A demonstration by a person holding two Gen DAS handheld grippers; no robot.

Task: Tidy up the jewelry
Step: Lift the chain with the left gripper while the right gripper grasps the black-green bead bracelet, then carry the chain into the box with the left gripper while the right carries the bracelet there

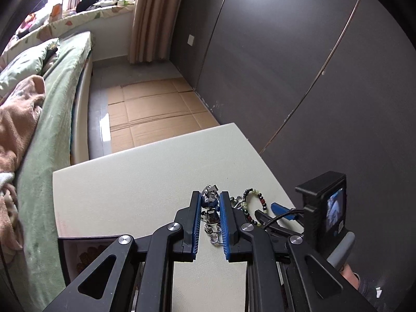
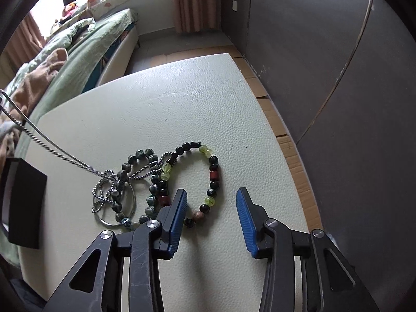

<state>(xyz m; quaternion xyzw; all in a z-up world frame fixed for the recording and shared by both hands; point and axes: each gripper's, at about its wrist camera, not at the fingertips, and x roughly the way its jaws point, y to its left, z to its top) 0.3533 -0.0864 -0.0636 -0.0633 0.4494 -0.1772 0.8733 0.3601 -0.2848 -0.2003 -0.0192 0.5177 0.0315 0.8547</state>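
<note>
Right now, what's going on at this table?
A person is sorting jewelry with two handheld claws. The left claw is shut on a metal pendant necklace, whose chain stretches up from the tangle on the white table. The right claw stands open above a multicoloured bead bracelet, one side of it between its pads, not gripped. A dark green bead bracelet lies alongside.

Tabletop bare beyond jewelry tangle, wall close right

Soft daylight enters from a window at far left, blown out white. The table is evenly lit, with faint shadows under the near fingers. Glare streaks the floor. Fisheye bending curves every edge; the corners vignette black.
</note>
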